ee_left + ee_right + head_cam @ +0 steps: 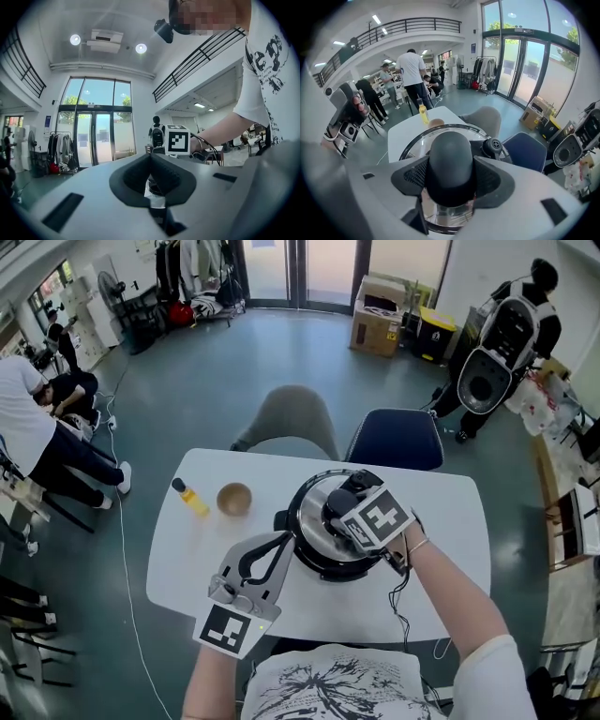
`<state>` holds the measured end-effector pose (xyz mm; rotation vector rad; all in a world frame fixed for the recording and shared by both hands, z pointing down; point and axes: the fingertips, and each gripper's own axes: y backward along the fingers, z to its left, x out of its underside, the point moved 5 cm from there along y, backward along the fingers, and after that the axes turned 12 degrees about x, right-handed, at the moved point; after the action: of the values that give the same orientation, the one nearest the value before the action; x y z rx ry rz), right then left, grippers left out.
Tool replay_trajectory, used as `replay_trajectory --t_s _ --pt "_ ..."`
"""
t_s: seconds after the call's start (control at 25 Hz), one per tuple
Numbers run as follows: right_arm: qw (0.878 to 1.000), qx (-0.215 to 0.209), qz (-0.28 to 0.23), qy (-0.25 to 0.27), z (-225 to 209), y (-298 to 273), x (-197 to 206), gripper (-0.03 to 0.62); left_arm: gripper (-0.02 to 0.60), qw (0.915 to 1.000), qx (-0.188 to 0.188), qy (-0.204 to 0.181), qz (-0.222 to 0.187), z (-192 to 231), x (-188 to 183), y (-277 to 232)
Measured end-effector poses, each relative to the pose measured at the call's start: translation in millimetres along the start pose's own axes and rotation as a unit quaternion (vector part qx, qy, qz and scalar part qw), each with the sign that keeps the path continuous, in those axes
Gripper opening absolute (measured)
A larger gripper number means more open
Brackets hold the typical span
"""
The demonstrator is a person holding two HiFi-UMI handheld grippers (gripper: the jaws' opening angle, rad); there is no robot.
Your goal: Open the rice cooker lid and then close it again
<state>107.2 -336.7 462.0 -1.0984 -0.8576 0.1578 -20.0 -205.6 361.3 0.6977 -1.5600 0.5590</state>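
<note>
A black rice cooker [317,568] with a glass-and-steel lid [311,505] stands in the middle of the white table [445,521]. My right gripper [343,507] comes down on the lid from the right. In the right gripper view it [450,177] is shut on the lid's black dome knob [450,157], with a pad pressed on each side. The lid [416,146] lies flat on the pot. My left gripper [284,540] lies level at the cooker's left side with its tips together by the pot wall. In its own view the left gripper [151,157] is shut and nothing is gripped.
A yellow bottle [190,497] and a wooden bowl [234,499] stand on the table left of the cooker. A grey chair [295,418] and a blue chair [398,437] sit behind the table. The cooker's cable [403,589] trails off the front right. People are at the far left.
</note>
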Motion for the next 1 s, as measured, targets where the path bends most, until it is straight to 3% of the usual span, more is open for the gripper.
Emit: replay_trajectory --t_s 0.68,1.0 --pt "0.997 -0.008 -0.066 -0.037 -3 20 -13 0.295 0.014 1.0000 0.001 -0.010 0.000 -8 -8 -3" --pt "0.992 0.012 -0.113 -0.048 -6 25 -34 0.293 0.014 0.9999 0.004 -0.013 0.000 -5 -8 4"
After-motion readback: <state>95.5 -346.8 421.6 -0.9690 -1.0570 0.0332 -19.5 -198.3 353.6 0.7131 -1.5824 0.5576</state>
